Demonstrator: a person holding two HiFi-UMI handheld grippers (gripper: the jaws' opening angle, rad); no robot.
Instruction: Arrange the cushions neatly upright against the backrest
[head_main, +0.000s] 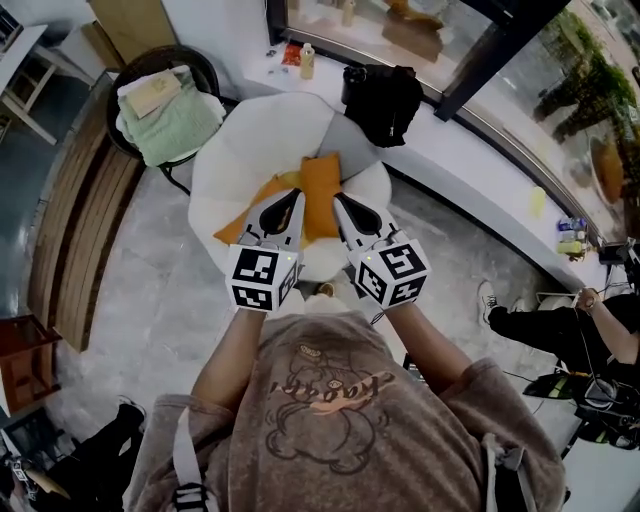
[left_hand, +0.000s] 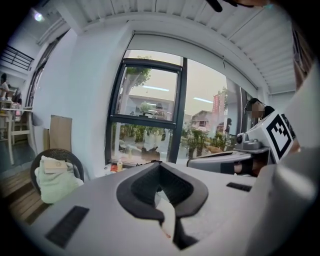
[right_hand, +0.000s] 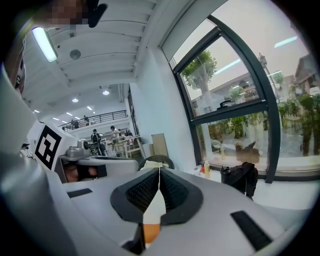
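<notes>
cushions: two, orange, both on the seat of the white armchair (head_main: 213, 190). The long cushion (head_main: 320, 185) is at seat centre and runs 12 to 6. The second cushion (head_main: 258, 208) is at its 8 o'clock, lying low, part hidden under the left tool.
against backrest: not yet, by the look of it. The backrest (head_main: 280, 120) is on the 12 o'clock side and neither cushion reads as propped on it; exact lean can't be told from straight above.
left tool (head_main: 292, 197) (left_hand: 160, 167): clenched, pads together, nothing in them. It hovers over the second cushion and points toward 12.
right tool (head_main: 341, 201) (right_hand: 159, 172): clenched, empty, just beside the long cushion at its 4 o'clock. Orange shows below the jaw slit.
step: approach, no grasp made on either cushion.
next move needs: spread the jaws and come down on a cushion edge or corner. Pinch enough fabric that it won't slip, then lift toward 12 and stand it on its long side.
materials: cushions are soft matte fabric, rectangular, likely to sag when pinched. The armchair is round, puffy, in white segmented upholstery.
surroundings: wicker chair (head_main: 203, 62) at 10 o'clock carries a folded green blanket (head_main: 175, 125). A black bag (head_main: 385, 100) slumps on the white ledge (head_main: 440, 150) at 1 o'clock. The floor is grey and glossy.
</notes>
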